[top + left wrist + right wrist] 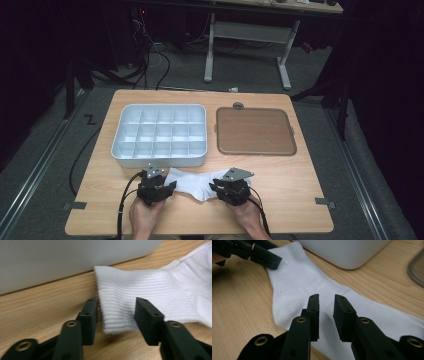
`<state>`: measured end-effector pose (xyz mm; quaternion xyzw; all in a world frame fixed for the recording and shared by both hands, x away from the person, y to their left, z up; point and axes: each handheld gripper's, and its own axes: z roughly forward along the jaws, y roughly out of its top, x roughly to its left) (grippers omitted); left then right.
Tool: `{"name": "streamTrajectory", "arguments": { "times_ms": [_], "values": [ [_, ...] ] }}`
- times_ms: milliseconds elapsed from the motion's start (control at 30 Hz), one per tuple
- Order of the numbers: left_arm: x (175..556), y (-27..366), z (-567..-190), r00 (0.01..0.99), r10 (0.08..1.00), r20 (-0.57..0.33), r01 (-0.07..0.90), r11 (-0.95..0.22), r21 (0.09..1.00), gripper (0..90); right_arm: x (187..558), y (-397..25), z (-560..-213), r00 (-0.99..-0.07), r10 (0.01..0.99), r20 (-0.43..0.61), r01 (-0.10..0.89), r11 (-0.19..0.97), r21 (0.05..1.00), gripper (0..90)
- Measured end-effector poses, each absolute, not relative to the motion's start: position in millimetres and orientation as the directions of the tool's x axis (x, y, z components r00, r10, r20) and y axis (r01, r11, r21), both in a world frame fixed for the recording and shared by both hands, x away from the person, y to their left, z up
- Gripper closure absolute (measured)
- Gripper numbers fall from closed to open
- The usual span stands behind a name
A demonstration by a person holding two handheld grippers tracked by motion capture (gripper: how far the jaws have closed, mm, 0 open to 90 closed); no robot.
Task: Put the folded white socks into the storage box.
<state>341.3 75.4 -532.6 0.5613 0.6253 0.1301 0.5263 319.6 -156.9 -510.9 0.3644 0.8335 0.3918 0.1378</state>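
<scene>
A white sock lies flat on the wooden table near its front edge, just in front of the white compartment tray. My left gripper is at the sock's ribbed cuff; in the left gripper view its jaws stand open, one on each side of the cuff's end. My right gripper hovers low over the sock's foot part, jaws open with a narrow gap and nothing pinched between them. The left gripper shows at the cuff in the right gripper view.
A brown flat tray lies right of the white tray, with a small grey object at its far edge. The white tray's wall is close behind the sock. A second table and floor cables stand beyond.
</scene>
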Motion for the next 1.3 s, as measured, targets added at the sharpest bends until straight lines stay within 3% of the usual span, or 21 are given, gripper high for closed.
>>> {"name": "streamTrajectory", "arguments": {
  "times_ms": [433,800,1300],
  "values": [
    [340,70,-532,0.199,0.846,-0.495,0.578,0.306,0.757,77.5,323,-143,-520,-0.707,0.705,0.048,0.503,0.455,0.735,76.1],
    [339,77,-525,0.235,0.815,-0.53,0.591,0.313,0.744,81.6,321,-138,-527,-0.719,0.694,0.017,0.495,0.496,0.713,76.1],
    [338,86,-486,0.293,0.732,-0.615,0.586,0.371,0.72,81.8,318,-131,-527,-0.732,0.681,0.006,0.485,0.515,0.707,75.1]
  ]
}}
